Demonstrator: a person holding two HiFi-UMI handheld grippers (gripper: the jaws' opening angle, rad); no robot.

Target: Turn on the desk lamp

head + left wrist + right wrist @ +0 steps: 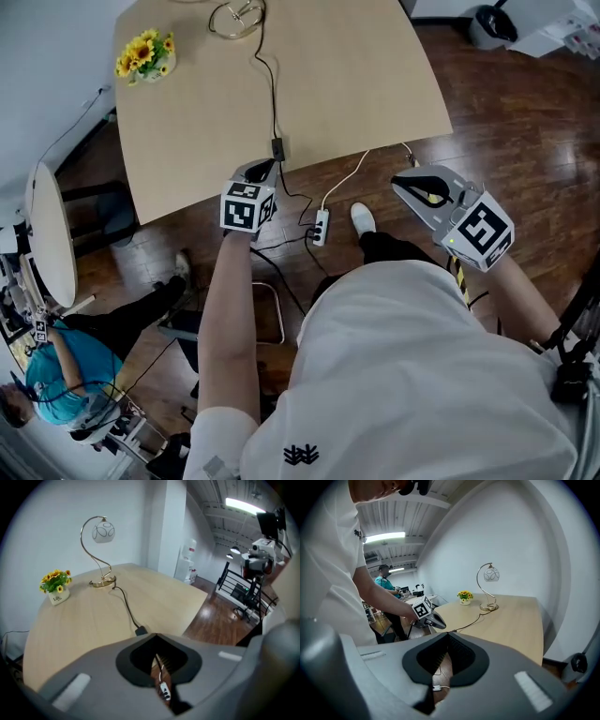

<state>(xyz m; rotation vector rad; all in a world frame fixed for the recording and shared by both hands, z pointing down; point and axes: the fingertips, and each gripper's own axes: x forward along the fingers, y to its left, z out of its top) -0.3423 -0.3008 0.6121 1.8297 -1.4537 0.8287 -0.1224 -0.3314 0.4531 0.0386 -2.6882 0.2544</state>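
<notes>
The desk lamp (102, 531) has a curved gold stem and a white globe shade, and stands at the far end of the light wooden table (356, 84); the shade shows no glow. Its base (236, 19) is at the top of the head view. Its black cord runs to an inline switch (278, 147) near the table's front edge. My left gripper (265, 169) hovers just short of that switch (141, 631), jaws together on nothing. My right gripper (401, 181) is off the table's front right corner, over the floor, also shut and empty. The lamp (491, 575) also appears in the right gripper view.
A small pot of yellow flowers (145, 56) stands left of the lamp. A white power strip (321, 227) with cables lies on the wooden floor below the table edge. A round white table (52, 234) and a seated person in a teal shirt (56, 370) are at the left.
</notes>
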